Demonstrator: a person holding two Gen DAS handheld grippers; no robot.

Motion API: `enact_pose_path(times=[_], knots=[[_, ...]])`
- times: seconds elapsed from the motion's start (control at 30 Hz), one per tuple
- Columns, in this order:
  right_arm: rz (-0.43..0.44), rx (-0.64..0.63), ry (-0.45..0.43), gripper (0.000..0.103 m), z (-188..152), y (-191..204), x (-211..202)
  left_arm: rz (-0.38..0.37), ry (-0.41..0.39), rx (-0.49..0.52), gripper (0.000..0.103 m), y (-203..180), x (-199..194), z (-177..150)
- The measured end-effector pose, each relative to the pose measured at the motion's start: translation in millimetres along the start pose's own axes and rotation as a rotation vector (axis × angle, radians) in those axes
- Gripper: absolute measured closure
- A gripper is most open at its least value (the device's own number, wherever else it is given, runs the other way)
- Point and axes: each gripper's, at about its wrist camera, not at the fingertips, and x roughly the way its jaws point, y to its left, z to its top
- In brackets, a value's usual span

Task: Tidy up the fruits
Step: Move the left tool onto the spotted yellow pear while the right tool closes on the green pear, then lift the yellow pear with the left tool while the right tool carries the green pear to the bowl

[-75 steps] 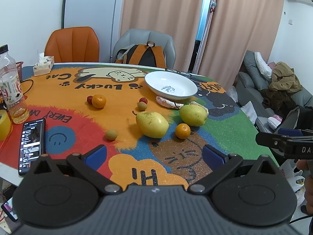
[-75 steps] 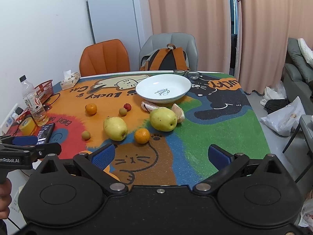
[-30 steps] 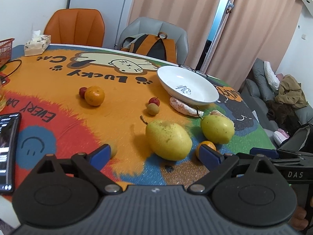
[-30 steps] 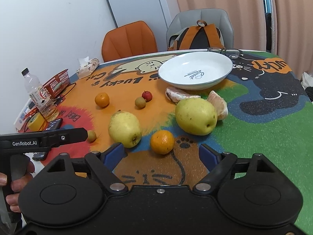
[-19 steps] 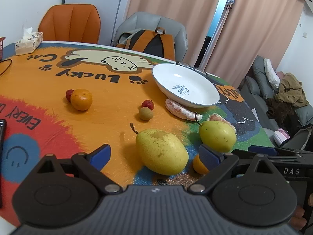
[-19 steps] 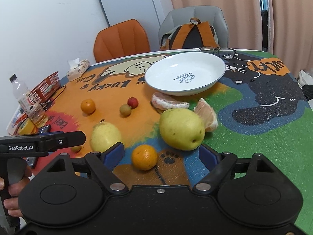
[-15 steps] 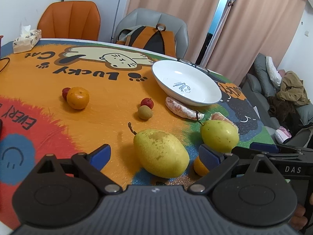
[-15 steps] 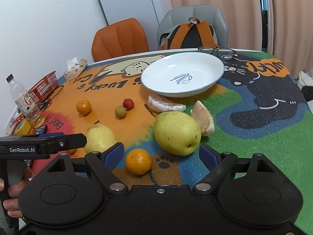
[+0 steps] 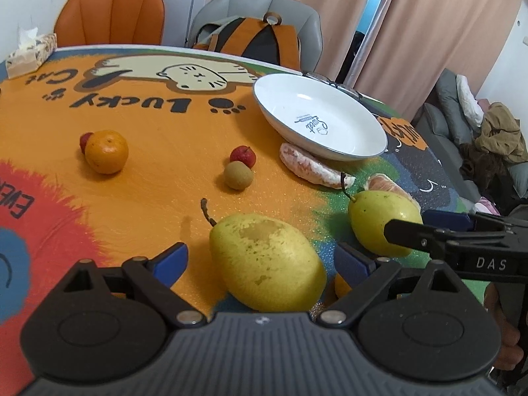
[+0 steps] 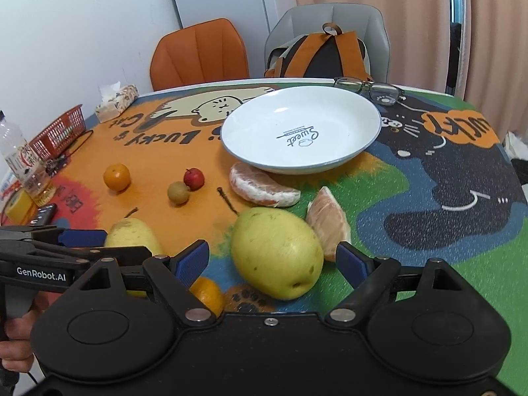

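An empty white plate (image 9: 320,122) (image 10: 300,132) stands at the back of the colourful table mat. My left gripper (image 9: 264,262) is open, its blue fingers either side of a yellow pear (image 9: 267,260), not touching it. My right gripper (image 10: 274,260) is open around a greener pear (image 10: 277,250) (image 9: 379,221), also apart from it. A small orange (image 10: 206,293) lies between the pears, partly hidden. Two peeled citrus segments (image 10: 264,186) (image 10: 328,219) lie near the plate. Another orange (image 9: 106,151), a red berry (image 9: 242,155) and a brown longan (image 9: 238,175) lie further left.
Glasses (image 10: 369,89) lie behind the plate. A tissue pack (image 10: 117,102), a red basket (image 10: 59,135), a bottle (image 10: 23,165) and a phone (image 10: 43,214) sit along the left edge. Two chairs, one with a backpack (image 10: 323,54), stand behind the table.
Both grippers have moved forward and down toward the pears. Each pear now sits between an open pair of fingers. The small orange is now mostly hidden under the grippers.
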Motion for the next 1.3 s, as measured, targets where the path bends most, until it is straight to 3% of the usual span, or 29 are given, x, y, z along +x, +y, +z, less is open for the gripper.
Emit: enact_pose_path(times=[0.33, 0.43, 0.5, 0.6, 0.93, 1.3], knots=[[-0.002, -0.056, 0.016, 0.019, 4, 7, 17, -0.009, 0.025, -0.038, 0.017, 4, 16, -4], [-0.014, -0.086, 0.028, 0.019, 3, 12, 22, -0.036, 0.024, -0.046, 0.026, 3, 15, -4], [-0.038, -0.116, 0.024, 0.021, 0, 17, 24, -0.033, 0.024, -0.043, 0.027, 2, 14, -5], [-0.074, -0.154, 0.022, 0.035, -3, 20, 24, -0.029, 0.016, -0.046, 0.027, 1, 13, -6], [-0.008, -0.121, 0.019, 0.036, -6, 18, 18, -0.035, 0.008, -0.059, 0.028, 3, 9, -10], [-0.011, -0.111, -0.017, 0.036, 0, 21, 11, -0.023, -0.031, -0.04, 0.028, 4, -2, -4]])
